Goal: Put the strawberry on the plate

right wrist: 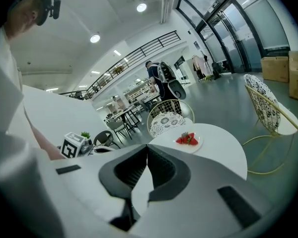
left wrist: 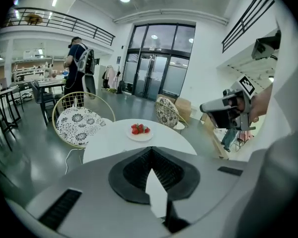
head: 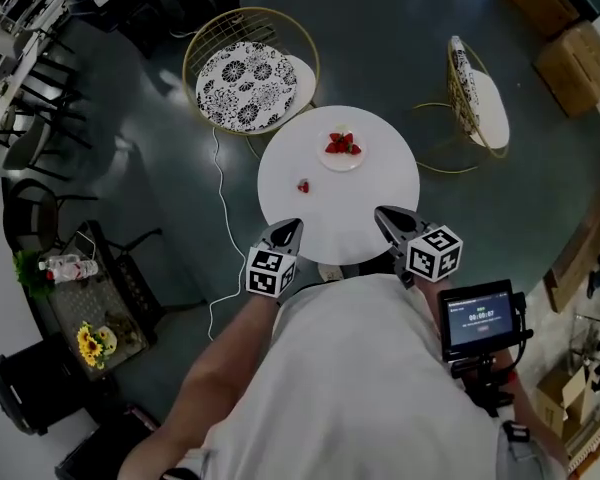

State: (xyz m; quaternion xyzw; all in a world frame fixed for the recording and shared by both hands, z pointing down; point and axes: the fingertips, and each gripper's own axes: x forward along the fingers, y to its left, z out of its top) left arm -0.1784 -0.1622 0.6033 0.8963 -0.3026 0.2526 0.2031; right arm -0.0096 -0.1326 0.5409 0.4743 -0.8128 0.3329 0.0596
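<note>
Strawberry: a lone strawberry (head: 303, 185) lies on the round white table (head: 380, 193), left of its middle and toward the left edge. Only the head view shows it, because each gripper's own body covers that part of the tabletop in its view.
Plate: a white plate (head: 338, 165) (left wrist: 139, 138) (right wrist: 191, 148) sits toward the table's far edge. It already holds a small heap of strawberries (head: 342, 145) and stands apart from the lone one.
Between them: only bare white tabletop.
Left gripper: the left gripper (head: 294, 224) (left wrist: 150, 149) has its jaws closed together with nothing between them. In the head view its tips are over the near-left edge of the table.
Right gripper: the right gripper (head: 380, 212) (right wrist: 147, 147) also has its jaws closed and empty. Its tips are over the near-right edge.
Beyond the far-left edge: a wire chair with a patterned cushion (head: 248, 73) stands just beside the table.
Off the right edge: a second chair (head: 477, 93) stands tilted, a little apart from the table.
Floor, left side: a white cable (head: 220, 218) runs down past the table's left edge.
Further left: a low stand (head: 90, 303) carries a bottle and yellow flowers, well apart from the table.
Upper right corner: cardboard boxes (head: 570, 53).
By the person's right arm: a small lit screen (head: 478, 318).
Background: a person with a backpack (left wrist: 79, 66) stands among tables, beyond the patterned chair.
</note>
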